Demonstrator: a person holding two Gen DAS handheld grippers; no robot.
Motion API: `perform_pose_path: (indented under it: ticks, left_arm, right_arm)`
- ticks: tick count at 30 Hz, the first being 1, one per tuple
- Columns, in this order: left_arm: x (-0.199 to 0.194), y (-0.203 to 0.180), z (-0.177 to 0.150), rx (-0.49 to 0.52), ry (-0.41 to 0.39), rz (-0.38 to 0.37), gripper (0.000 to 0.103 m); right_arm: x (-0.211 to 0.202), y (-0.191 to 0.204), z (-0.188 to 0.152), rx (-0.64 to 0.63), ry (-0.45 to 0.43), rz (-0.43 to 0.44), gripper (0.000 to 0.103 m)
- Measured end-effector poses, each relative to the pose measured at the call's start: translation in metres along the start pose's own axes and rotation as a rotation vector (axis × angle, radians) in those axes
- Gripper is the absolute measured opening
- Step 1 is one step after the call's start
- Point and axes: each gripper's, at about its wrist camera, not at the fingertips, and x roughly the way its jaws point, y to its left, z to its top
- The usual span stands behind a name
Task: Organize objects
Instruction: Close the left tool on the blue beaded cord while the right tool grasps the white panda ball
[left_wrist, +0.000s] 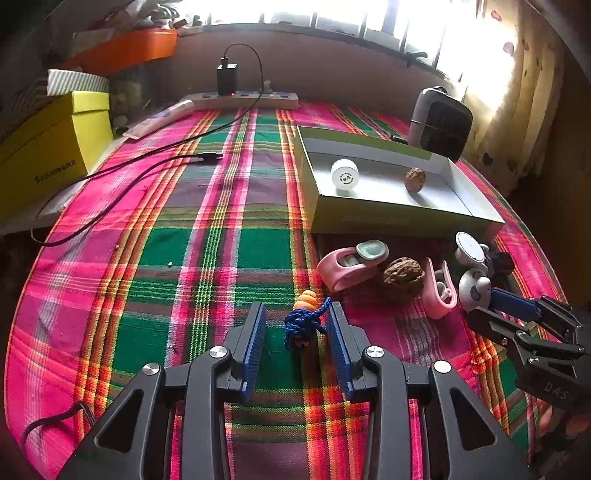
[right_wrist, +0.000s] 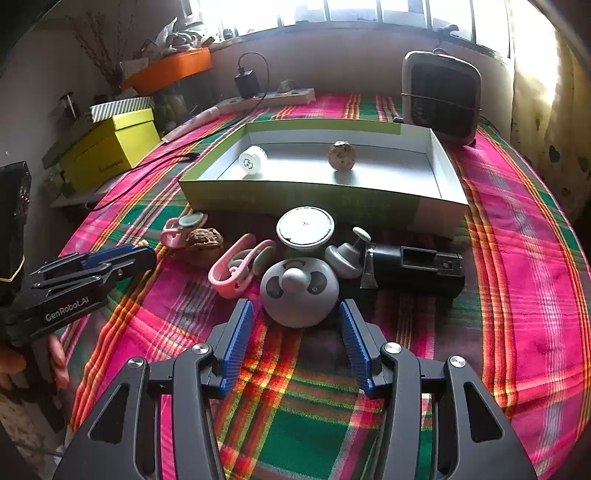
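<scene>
A grey panda-faced dome toy (right_wrist: 299, 291) sits on a plaid tablecloth (right_wrist: 517, 258), directly ahead of the right gripper (right_wrist: 296, 312). The gripper's 2 blue-padded fingers are spread wide, 1 on each side of the dome's near edge, not visibly touching it; this looks like a line-up for a grasp. Just behind the dome lie a white round lid (right_wrist: 305, 226), a small grey knobbed piece (right_wrist: 345, 256), a black rectangular device (right_wrist: 415, 267), 2 pink clips (right_wrist: 236, 269) and a walnut (right_wrist: 204, 242), all bunched together against the front wall of a shallow green box (right_wrist: 314, 199). The box already holds a white cap (right_wrist: 252, 161) and a second walnut (right_wrist: 341, 156), so it is probably where loose items are being gathered.

To the left, a tangle of blue cord (left_wrist: 303, 326) with an orange ridged plug (left_wrist: 307, 300) at its far end lies between the open fingers of the left gripper (left_wrist: 296, 317), nearer the right-hand pad and perhaps brushing it. Neither gripper holds anything. A fan heater (right_wrist: 441, 98) stands behind the box, a power strip (left_wrist: 242, 99) further back.
</scene>
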Motion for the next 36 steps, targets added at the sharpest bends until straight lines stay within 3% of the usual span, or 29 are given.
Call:
perform_pose_path:
  ticks: [3,7,19,28,36]
  left_arm:
    - [0.0,0.0,0.0,0.004,-0.002,-0.003,0.033]
    - [0.001,-0.001,0.0,-0.007,-0.002,-0.003,0.033]
    - [0.002,-0.001,0.002,-0.014,-0.003,0.006,0.033]
    - [0.002,0.002,0.002,-0.014,-0.005,0.028,0.024]
    - [0.002,0.002,0.002,-0.017,-0.004,0.043,0.016]
  right_arm:
    - [0.002,0.001,0.002,-0.003,0.005,-0.008,0.05]
    - [0.006,0.005,0.006,-0.015,0.012,-0.015,0.06]
    - [0.013,0.007,0.013,-0.025,0.021,-0.088,0.06]
    - [0.011,0.003,0.012,-0.011,0.015,-0.105,0.049]
    - [0.011,0.003,0.012,-0.014,0.015,-0.102,0.048]
